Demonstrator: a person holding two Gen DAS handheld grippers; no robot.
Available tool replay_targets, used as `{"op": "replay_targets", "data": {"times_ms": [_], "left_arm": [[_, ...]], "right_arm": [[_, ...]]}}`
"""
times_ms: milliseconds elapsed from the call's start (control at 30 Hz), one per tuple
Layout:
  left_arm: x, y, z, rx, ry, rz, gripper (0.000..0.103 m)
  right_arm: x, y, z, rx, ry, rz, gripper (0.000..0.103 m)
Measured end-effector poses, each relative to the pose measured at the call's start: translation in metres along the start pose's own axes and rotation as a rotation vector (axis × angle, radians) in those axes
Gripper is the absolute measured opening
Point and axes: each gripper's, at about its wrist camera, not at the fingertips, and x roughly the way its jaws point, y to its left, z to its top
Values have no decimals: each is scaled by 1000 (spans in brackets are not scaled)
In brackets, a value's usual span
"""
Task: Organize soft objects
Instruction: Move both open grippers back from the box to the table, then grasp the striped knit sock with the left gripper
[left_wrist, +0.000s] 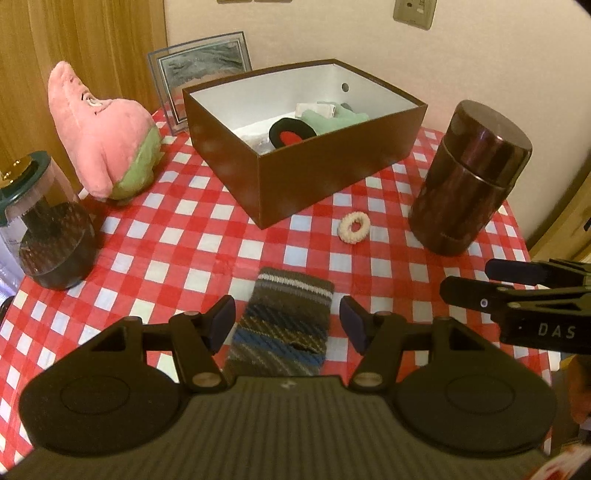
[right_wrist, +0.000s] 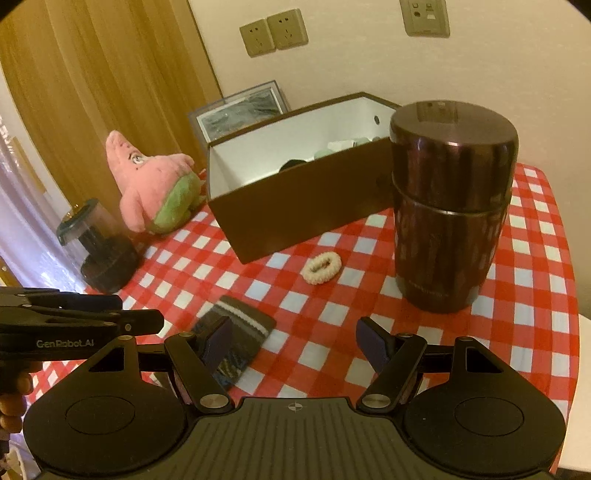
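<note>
We hold the left gripper (left_wrist: 287, 322), jaws spread wide and empty, over a striped knitted pouch (left_wrist: 282, 326) on the checkered tabletop (left_wrist: 184, 240). The right gripper (right_wrist: 291, 343) gapes empty too. Beyond lie a cream scrunchie (left_wrist: 354, 228), then a brown box (left_wrist: 295, 170) holding soft items.

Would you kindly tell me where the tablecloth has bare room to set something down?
Bare checked tablecloth lies between the grinder jar, the brown box and the striped knit sleeve. Also free: right of the sleeve, in front of the dark flask. It is crowded between box and flask, where the cream scrunchie lies.
</note>
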Motion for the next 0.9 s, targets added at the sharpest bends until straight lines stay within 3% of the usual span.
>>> {"op": "replay_targets", "data": {"times_ms": [500,900], "left_arm": [[25,-13,-37,52,40,-25,60],[56,-32,-56,182,59,30,61]], "right_arm": [[22,-19,-27,22,87,-52,73],[32,-29,-38,37,127,-66,73]]}}
